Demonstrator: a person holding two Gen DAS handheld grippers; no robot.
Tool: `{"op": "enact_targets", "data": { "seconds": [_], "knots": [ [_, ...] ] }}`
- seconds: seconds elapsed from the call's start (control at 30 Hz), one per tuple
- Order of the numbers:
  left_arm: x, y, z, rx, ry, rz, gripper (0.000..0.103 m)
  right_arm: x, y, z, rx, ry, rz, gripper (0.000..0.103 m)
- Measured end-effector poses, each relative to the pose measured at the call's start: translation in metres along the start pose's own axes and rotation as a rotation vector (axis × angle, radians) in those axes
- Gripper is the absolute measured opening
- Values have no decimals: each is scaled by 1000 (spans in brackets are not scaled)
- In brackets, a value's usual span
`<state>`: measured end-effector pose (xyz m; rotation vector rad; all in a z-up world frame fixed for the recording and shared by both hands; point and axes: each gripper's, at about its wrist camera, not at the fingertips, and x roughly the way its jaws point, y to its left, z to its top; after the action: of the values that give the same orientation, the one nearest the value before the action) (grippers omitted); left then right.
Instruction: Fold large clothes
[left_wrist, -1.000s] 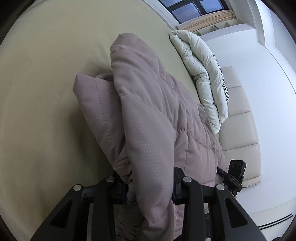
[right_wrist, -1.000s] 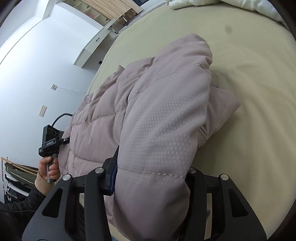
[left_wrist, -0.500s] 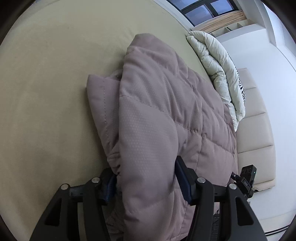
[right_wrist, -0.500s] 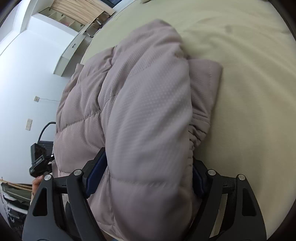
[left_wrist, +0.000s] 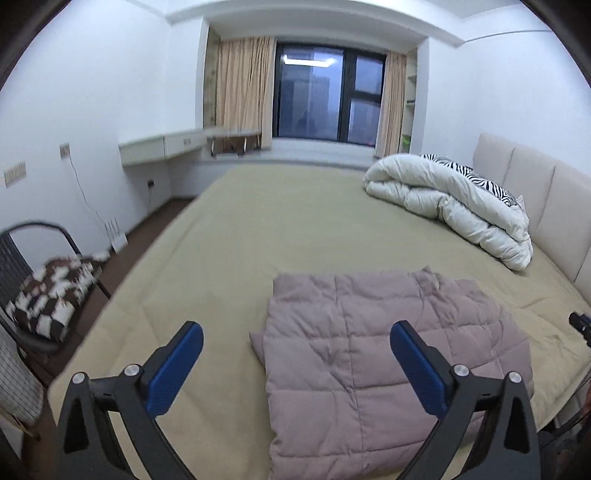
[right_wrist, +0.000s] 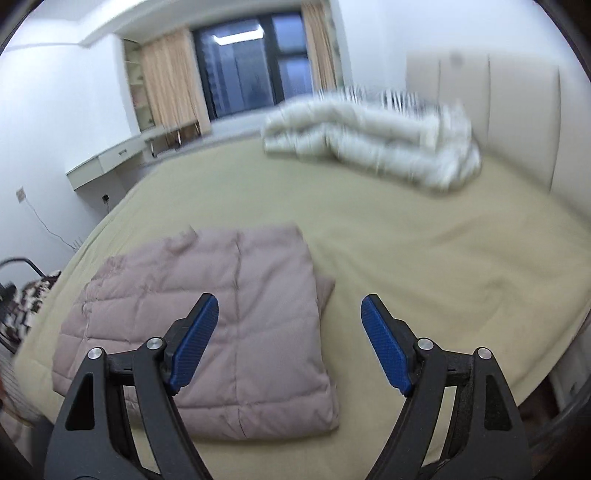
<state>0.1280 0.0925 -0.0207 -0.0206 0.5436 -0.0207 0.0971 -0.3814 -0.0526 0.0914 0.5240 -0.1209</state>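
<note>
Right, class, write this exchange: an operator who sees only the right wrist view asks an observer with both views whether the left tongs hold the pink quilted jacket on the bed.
Observer: No. The left tongs are opening with nothing between them; the folded jacket lies flat on the bed.
Operator: My far end is blurred. What is behind the white duvet?
Observer: A zebra-striped pillow, against the headboard.
Operator: And the dark shape at my left edge?
Observer: A black chair with a brown-and-white checked cushion.
</note>
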Motion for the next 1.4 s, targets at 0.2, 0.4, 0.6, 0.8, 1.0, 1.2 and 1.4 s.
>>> {"op": "enact_targets", "data": {
  "seconds": [0.2, 0.4, 0.6, 0.8, 1.0, 1.2, 1.4],
  "knots": [
    [-69, -49, 36, 81, -165, 142, 103, -105, 52, 48, -131, -254, -80, 103],
    [-105, -64, 59, 81, -143, 171, 103, -160, 64, 91, -74, -262, 38, 103],
    [-105, -62, 52, 8, -6, 168, 103, -211, 66, 105, -22, -244, 22, 103],
    [-75, -59, 20, -47, 197, 130, 103, -205, 95, 76, -66, -34, -25, 103],
    [-66, -67, -15, -27, 272, 111, 103, -143, 130, 22, -149, 119, -62, 103],
    [-63, -61, -27, -57, 312, 73, 103, -130, 141, 12, -146, 160, -53, 103],
    [-63, -57, -25, -60, 299, 81, 103, -107, 143, 8, -158, 204, -75, 103]
  ]
}}
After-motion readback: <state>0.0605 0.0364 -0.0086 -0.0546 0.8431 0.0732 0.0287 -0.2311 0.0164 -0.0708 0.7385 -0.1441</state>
